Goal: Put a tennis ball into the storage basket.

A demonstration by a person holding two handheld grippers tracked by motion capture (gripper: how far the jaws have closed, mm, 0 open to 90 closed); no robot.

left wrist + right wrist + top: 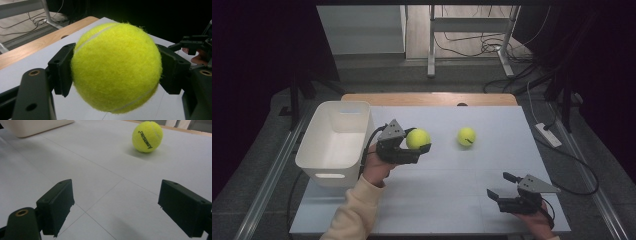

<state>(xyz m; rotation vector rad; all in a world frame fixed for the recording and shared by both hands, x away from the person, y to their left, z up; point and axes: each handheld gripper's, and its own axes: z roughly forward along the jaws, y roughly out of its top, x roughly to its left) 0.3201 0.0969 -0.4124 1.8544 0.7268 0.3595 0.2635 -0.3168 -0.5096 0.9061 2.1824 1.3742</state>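
Your left gripper (pixel 416 146) clamps one tennis ball (pixel 418 138); right gripper (pixel 503 185) gapes empty. Ease your squeeze short of the white bin (pixel 319 159) and it rolls away.

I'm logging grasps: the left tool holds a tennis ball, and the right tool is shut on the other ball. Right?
Not quite. The left tool does hold a tennis ball, but the right tool is open; the right gripper view shows the other ball lying on the table ahead.

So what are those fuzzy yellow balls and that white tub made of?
The yellow-green tennis ball clamped in the left gripper looks like fuzzy felt: loose fibres and a pale seam show. The second ball looks the same. The white rectangular bin seems smooth matte plastic, judging by its moulded handle slot.
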